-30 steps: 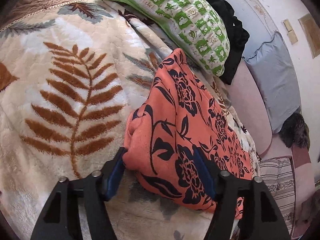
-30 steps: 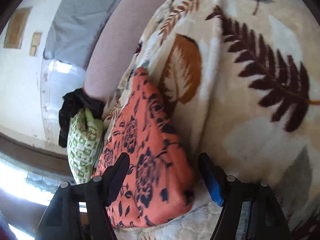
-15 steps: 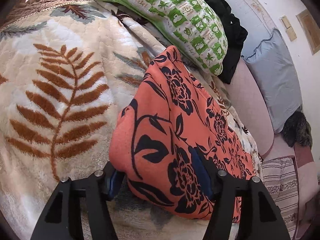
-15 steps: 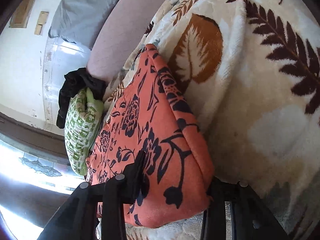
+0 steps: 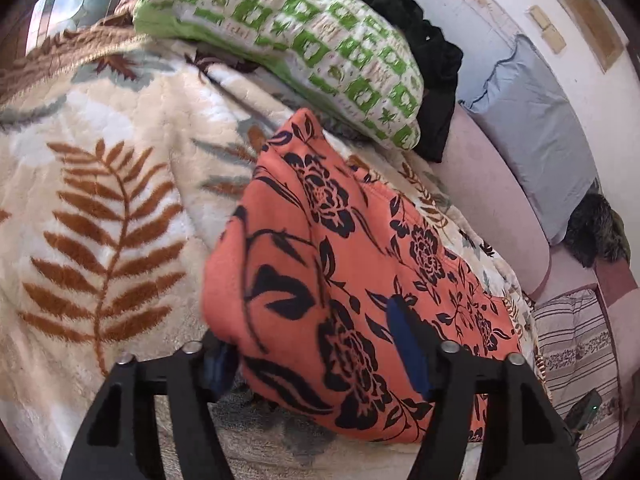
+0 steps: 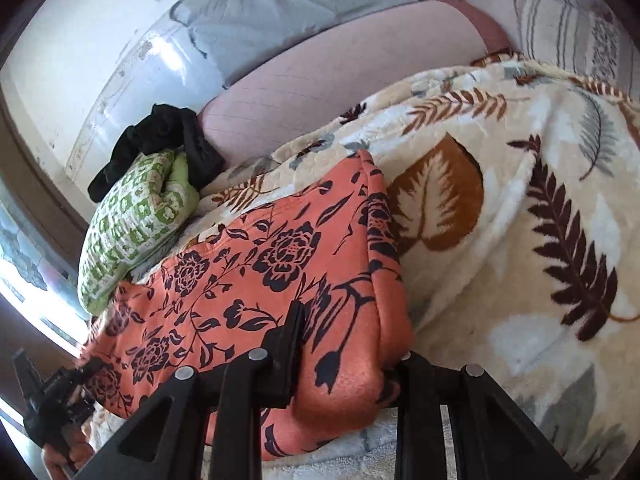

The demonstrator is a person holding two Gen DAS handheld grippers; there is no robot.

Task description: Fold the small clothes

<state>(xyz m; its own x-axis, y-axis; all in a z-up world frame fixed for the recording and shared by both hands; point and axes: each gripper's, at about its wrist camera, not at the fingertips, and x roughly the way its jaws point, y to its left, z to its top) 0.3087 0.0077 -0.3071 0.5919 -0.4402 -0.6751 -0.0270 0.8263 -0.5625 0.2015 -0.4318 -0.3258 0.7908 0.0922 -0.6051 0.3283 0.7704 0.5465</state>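
- Left wrist view: one orange flowered garment (image 5: 340, 280) lies on the leaf-print blanket (image 5: 100, 200), its near edge lifted. The left tongs (image 5: 316, 354) straddle that edge; one pad rests on top, the other is tucked underneath, and whether they pinch it I cannot tell. Far behind: one green-checked pillow (image 5: 304, 40) and one black garment (image 5: 424, 48).
- Right wrist view: the right tongs (image 6: 344, 356), jaws just closing, clamp the garment's near right corner (image 6: 352, 380). The fold looks underway, not finished. One garment is counted, two tongs at work; the left tongs (image 6: 52, 400) appear at far left.
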